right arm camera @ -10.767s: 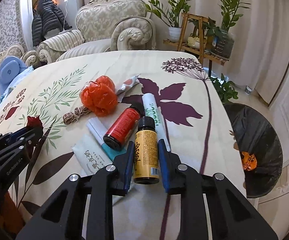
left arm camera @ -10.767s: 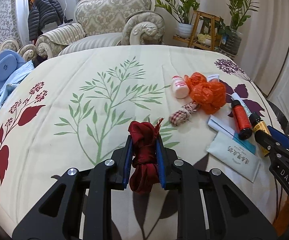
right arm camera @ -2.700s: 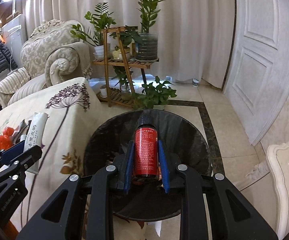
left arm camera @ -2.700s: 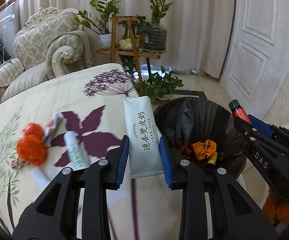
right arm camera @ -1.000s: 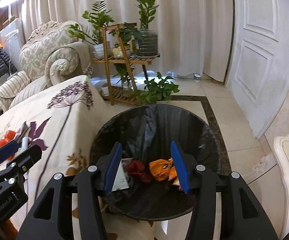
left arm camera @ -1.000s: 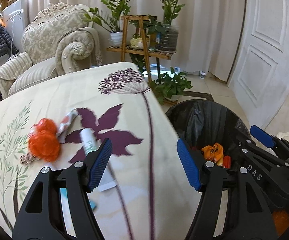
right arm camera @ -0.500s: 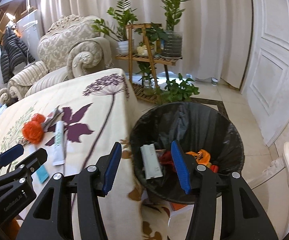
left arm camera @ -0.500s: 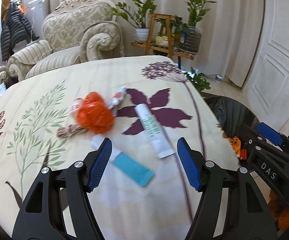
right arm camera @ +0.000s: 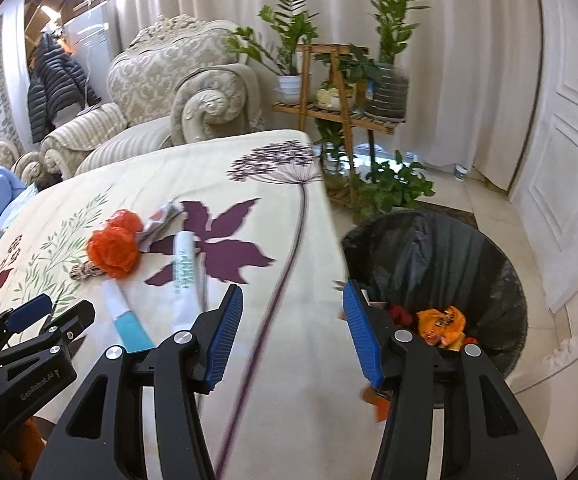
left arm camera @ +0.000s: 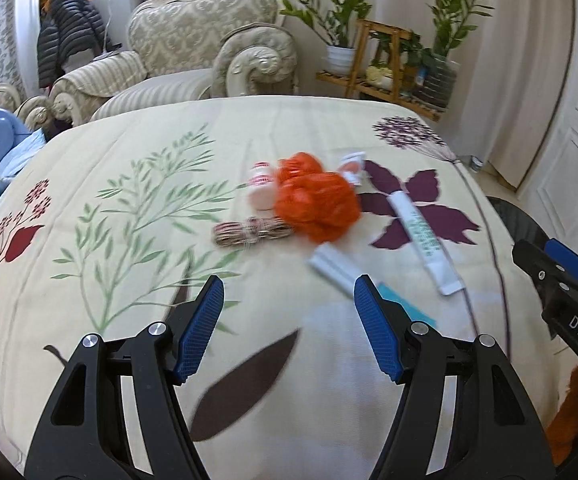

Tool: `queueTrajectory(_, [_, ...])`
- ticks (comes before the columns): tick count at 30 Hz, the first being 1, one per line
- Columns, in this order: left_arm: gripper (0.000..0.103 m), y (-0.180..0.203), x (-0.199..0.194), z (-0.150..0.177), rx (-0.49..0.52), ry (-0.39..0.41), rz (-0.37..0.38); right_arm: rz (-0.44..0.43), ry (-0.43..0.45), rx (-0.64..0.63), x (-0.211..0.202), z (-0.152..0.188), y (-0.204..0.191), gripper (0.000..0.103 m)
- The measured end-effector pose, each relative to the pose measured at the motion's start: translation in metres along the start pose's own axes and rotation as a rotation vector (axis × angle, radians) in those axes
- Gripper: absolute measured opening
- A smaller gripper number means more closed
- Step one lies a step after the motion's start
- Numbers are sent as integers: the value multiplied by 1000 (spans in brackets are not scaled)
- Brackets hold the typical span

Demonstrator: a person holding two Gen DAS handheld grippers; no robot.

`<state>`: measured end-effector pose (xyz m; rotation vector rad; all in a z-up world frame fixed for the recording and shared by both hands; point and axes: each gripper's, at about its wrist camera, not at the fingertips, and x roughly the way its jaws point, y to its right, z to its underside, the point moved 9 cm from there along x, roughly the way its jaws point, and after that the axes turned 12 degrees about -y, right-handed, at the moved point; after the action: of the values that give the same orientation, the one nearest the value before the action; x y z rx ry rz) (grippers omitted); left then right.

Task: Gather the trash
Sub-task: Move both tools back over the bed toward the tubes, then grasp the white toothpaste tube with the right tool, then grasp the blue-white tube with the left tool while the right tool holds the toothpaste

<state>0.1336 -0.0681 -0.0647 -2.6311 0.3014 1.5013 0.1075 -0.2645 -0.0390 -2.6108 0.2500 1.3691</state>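
Jaws of both the left gripper [left arm camera: 287,328] and right gripper [right arm camera: 291,334] gape empty. Black-lined bin [right arm camera: 489,256] off the counter's [left arm camera: 89,280] right edge holds crumpled orange wrapper [right arm camera: 441,324]; crinkly orange bag [left arm camera: 315,202], smooth tube [left arm camera: 421,236] lie mid-counter.

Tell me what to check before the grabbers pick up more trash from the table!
1. Left gripper fingers apart, nothing between them: ok.
2. Right gripper fingers apart, nothing between them: ok.
3. Trash left on the table: orange bag, white tube, twine bundle, small bottle: ok.
4. Trash bin open beside the table: ok.
5. Left gripper lined up on one item: not ok, picture blurred.
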Motion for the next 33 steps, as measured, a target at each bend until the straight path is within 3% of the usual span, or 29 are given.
queueTrajectory(13, [67, -49, 5, 4, -82, -22, -21, -41, -88, -122, 30, -9, -62, 52])
queueTrajectory(18, [67, -54, 11, 5, -94, -41, -1, -30, -139, -147, 44, -5, -71, 43])
queueTrajectory(20, [68, -53, 11, 5, -97, -43, 5, -29, -162, -157, 48, -2, -73, 32])
queueTrajectory(24, [75, -52, 10, 4, -95, -37, 10, -46, -178, -170, 50, 0, -77, 22])
queueTrajectory(33, [75, -36, 9, 4, -77, -42, 23, -44, -136, -152, 36, 0, -67, 22])
